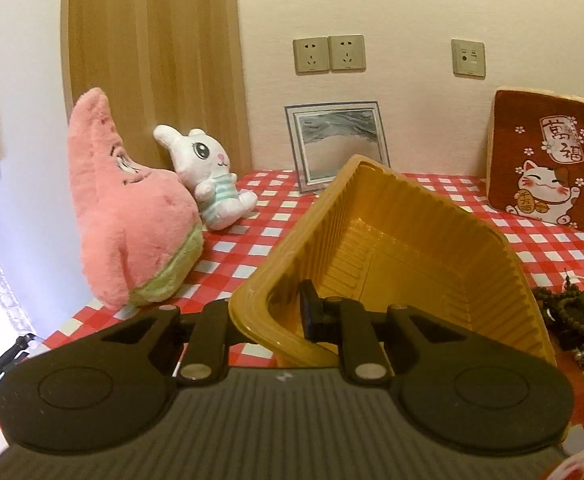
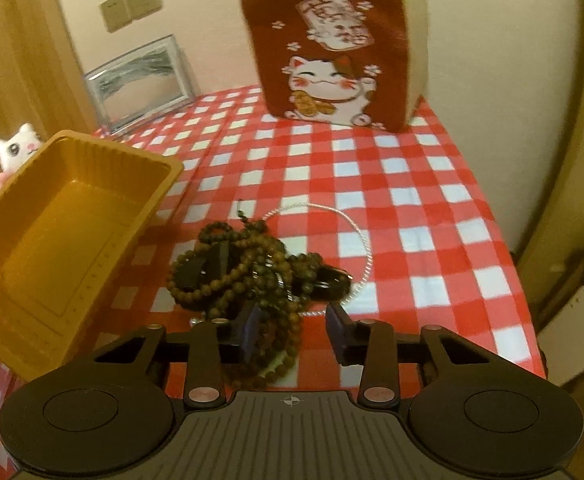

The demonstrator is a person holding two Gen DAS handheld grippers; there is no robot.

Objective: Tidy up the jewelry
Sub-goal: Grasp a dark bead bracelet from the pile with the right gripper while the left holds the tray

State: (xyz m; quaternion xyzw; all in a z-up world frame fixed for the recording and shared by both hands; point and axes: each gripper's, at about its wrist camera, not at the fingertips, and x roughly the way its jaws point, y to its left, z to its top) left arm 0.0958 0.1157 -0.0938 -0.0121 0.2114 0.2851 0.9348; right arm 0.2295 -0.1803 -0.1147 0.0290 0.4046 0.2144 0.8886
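My left gripper [image 1: 284, 316] is shut on the near rim of an empty golden plastic tray [image 1: 395, 240] and holds it tilted above the table. The tray also shows at the left of the right wrist view [image 2: 68, 236]. A heap of dark wooden bead bracelets [image 2: 244, 268] with a thin silver chain [image 2: 355, 224] lies on the red-checked cloth [image 2: 371, 168], just right of the tray. My right gripper [image 2: 295, 332] is open right above the near edge of the heap, with bead strands between its fingers. The beads show at the right edge of the left wrist view [image 1: 575, 324].
A pink star plush [image 1: 132, 216] and a white rabbit plush [image 1: 212, 176] sit at the back left. A framed picture [image 1: 337, 144] leans on the wall. A red lucky-cat cushion [image 2: 331, 48] stands at the back right. The table edge drops off on the right [image 2: 523, 300].
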